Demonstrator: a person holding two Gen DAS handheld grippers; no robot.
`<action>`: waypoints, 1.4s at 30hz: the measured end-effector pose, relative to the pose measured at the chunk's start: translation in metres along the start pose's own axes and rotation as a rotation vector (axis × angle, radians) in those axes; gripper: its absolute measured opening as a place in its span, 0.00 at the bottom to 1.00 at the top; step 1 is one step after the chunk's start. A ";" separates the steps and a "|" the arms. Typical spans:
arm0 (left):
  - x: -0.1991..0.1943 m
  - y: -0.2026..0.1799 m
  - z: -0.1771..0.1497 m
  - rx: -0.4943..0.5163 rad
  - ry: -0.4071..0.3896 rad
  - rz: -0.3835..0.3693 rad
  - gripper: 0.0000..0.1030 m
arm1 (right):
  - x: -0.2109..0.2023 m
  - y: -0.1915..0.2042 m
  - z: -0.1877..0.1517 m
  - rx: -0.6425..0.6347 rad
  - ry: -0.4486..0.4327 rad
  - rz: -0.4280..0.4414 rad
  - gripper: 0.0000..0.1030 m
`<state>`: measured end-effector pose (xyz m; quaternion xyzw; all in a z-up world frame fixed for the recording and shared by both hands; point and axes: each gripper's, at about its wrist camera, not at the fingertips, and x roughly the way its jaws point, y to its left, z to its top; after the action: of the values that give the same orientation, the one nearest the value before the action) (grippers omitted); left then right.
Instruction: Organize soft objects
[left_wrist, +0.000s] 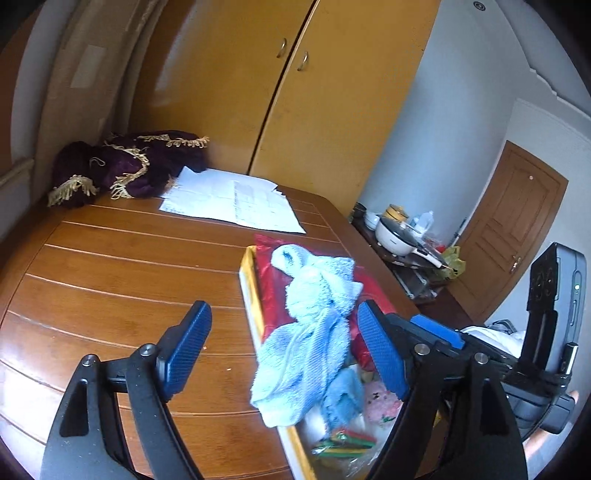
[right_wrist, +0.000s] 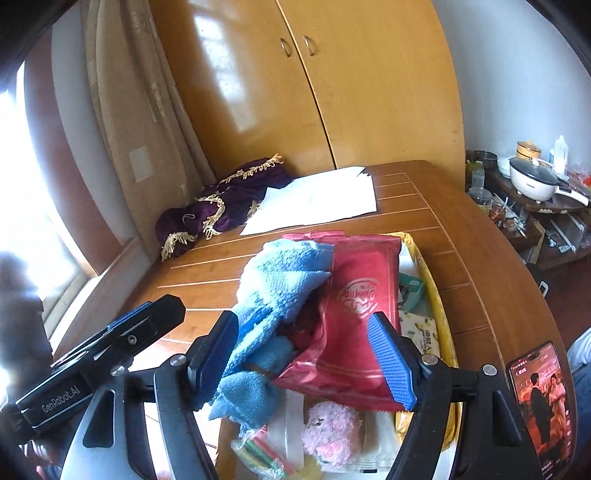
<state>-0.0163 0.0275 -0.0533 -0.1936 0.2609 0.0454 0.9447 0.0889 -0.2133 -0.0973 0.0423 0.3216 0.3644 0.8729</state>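
Both the left gripper (left_wrist: 284, 354) and the right gripper (right_wrist: 306, 354) hover side by side, jaws spread wide.

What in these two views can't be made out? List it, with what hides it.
- Tray contents under the blue towel and red packet: covered in both views.
- Tray's near end: hidden by the right tongs.
- Phone text: too small.
- Side-shelf items: small, blurred in left view.

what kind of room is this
Likely a lived-in room at home: a tall wardrobe behind a wooden table, curtains at a window, and an electric cooker on a side shelf.
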 end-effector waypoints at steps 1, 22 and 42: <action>0.000 0.002 -0.002 -0.002 0.004 0.008 0.80 | 0.001 0.002 -0.001 -0.005 0.002 -0.004 0.73; -0.002 -0.008 -0.018 0.104 0.048 0.106 0.80 | 0.006 -0.003 -0.011 -0.005 0.050 -0.062 0.73; -0.001 -0.013 -0.021 0.109 0.055 0.128 0.80 | 0.010 -0.006 -0.010 -0.003 0.061 -0.071 0.73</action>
<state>-0.0246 0.0076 -0.0650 -0.1258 0.3008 0.0859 0.9414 0.0918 -0.2131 -0.1123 0.0185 0.3490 0.3348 0.8751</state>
